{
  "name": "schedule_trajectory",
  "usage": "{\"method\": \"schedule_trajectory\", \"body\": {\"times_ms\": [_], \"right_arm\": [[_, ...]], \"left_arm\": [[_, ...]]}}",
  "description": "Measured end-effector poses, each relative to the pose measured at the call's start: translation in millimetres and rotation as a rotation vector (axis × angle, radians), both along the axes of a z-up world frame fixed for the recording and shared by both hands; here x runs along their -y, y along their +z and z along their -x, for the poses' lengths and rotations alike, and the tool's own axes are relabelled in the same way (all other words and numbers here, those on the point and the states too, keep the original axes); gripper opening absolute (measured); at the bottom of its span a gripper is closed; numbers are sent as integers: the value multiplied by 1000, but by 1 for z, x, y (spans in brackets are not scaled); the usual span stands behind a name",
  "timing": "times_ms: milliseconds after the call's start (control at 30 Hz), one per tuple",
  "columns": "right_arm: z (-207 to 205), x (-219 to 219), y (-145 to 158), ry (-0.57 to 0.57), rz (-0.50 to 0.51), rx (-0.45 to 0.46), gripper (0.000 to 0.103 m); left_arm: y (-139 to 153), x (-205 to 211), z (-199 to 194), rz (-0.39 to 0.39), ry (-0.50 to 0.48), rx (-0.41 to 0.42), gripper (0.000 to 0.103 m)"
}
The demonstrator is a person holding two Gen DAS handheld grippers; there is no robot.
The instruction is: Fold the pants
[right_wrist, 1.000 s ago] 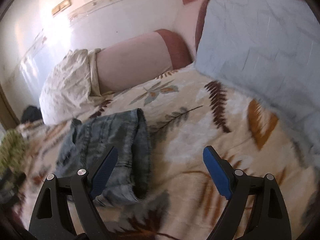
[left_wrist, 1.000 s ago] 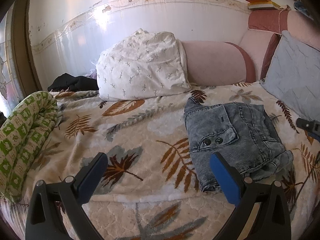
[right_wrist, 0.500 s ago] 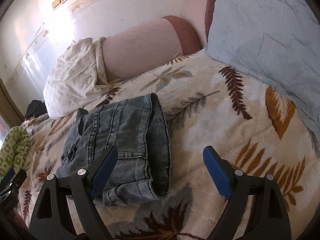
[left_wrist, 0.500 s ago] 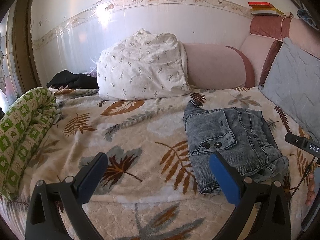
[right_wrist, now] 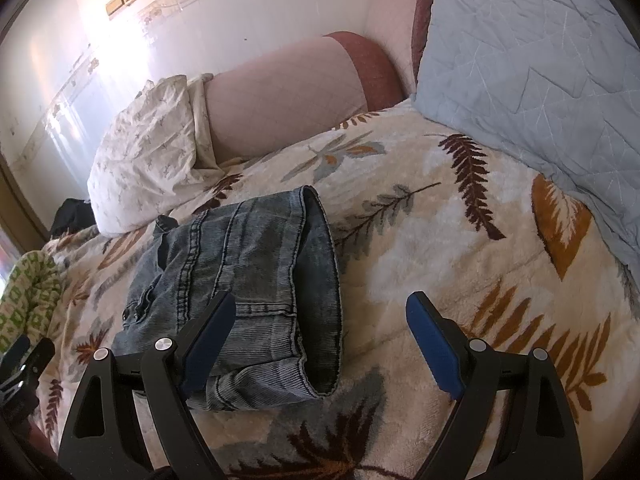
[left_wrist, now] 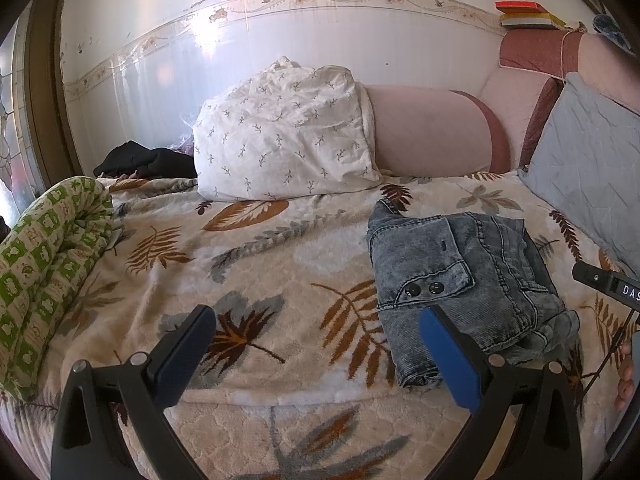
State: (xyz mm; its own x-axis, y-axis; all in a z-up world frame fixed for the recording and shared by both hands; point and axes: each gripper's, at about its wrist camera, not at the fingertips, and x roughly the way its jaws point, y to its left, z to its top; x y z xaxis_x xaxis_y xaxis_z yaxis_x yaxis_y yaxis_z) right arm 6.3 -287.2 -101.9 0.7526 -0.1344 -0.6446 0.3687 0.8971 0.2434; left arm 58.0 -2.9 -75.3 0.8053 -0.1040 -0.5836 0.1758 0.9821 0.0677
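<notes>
Grey-blue denim pants (left_wrist: 456, 280) lie folded into a compact bundle on the leaf-patterned blanket (left_wrist: 256, 280), right of the middle in the left wrist view. Two dark buttons show on the top flap. My left gripper (left_wrist: 316, 344) hovers open above the blanket, its right finger in front of the bundle's near left corner, nothing between the pads. In the right wrist view the same pants (right_wrist: 248, 280) lie left of centre, the open hem facing right. My right gripper (right_wrist: 316, 332) is open over the blanket (right_wrist: 440, 240), its left finger overlapping the bundle's near edge.
A white patterned pillow (left_wrist: 284, 136) and a pink bolster (left_wrist: 428, 132) lie along the back wall. A grey-blue cushion (left_wrist: 592, 168) leans at the right, a green-patterned rolled quilt (left_wrist: 44, 264) at the left. Dark clothing (left_wrist: 148, 160) sits far left. The other gripper's body (left_wrist: 608, 284) shows at the right edge.
The right wrist view has swung down and left, so the pants now sit closer and larger before it. The right gripper's body has come into the left wrist view's right edge.
</notes>
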Motion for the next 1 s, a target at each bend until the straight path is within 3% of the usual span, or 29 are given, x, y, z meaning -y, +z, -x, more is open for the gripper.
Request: {"method": "schedule_trajectory", "body": {"times_ms": [1000], "right_arm": [[0,-6,1,8,8,-2,87]], "left_arm": [[0,2,0,-2,-2,0,103]]}}
